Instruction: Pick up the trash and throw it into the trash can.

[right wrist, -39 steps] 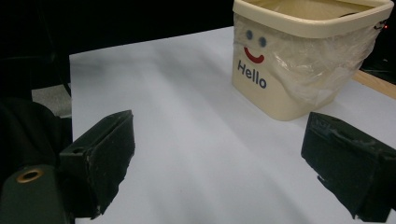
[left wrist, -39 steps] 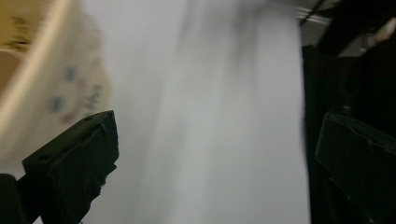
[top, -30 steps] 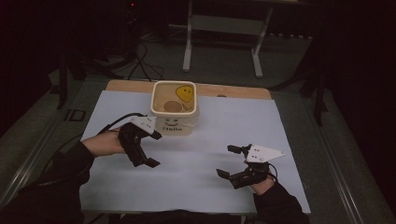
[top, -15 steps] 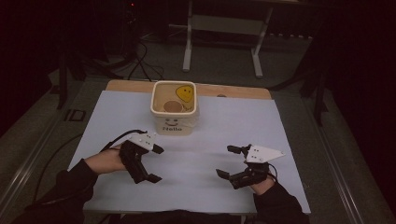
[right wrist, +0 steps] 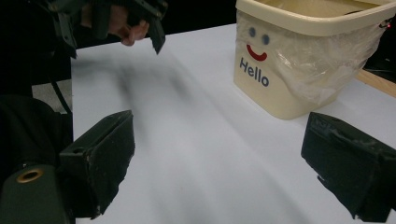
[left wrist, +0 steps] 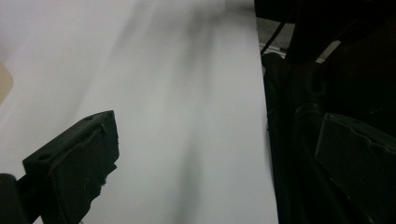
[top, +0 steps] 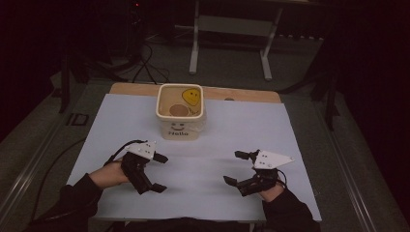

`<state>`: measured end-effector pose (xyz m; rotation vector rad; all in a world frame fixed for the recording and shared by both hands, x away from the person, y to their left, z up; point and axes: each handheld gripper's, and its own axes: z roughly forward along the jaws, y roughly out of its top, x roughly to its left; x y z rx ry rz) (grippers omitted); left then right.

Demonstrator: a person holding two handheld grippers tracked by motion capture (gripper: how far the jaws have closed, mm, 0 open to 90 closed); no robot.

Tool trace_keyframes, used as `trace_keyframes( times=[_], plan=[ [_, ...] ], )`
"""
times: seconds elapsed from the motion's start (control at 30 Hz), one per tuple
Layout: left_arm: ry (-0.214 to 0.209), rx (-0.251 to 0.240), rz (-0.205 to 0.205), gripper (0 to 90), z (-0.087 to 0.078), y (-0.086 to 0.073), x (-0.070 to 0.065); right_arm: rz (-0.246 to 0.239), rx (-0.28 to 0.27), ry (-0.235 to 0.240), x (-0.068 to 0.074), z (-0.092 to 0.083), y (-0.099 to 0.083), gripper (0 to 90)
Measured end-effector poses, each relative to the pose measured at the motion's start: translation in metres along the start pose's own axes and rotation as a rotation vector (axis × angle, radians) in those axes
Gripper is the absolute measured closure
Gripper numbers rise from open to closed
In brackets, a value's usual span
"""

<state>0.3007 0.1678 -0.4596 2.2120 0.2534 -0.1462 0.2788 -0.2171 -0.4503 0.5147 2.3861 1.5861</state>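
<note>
left tongs: jaws wide apart, holding nothing, low at near left
right tongs: jaws wide apart, holding nothing, near right
forearms: dark sleeves

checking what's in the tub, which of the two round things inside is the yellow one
The smiley disc leaning at the far right inside the tub is the yellow one; the brown disc sits nearer the front, left of it.

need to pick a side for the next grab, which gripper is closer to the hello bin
Left, by a little. The left gripper sits just in front of the bin, slightly to its left. The right gripper is farther off, in front and to its right. Both are open.
</note>
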Motion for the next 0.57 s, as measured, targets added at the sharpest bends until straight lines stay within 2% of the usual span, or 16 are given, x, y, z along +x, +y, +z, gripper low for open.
trace_keyframes(
  times=[0.1,0.27,0.43,0.57],
  plan=[
    [-0.021,0.019,-0.012,0.5,0.009,-0.008,0.002,0.0,0.0,0.001,0.0,0.0,0.0,9.5],
    [-0.039,0.037,-0.024,0.6,0.016,-0.012,0.004,-0.001,-0.001,0.002,-0.001,0.0,0.0,9.5],
    [-0.042,0.012,-0.025,0.6,0.013,-0.012,0.004,-0.001,-0.001,0.002,-0.001,0.0,0.0,9.5],
    [-0.025,-0.003,-0.02,0.6,0.011,-0.011,0.004,-0.002,-0.004,0.002,0.0,0.0,0.0,9.5]
  ],
)
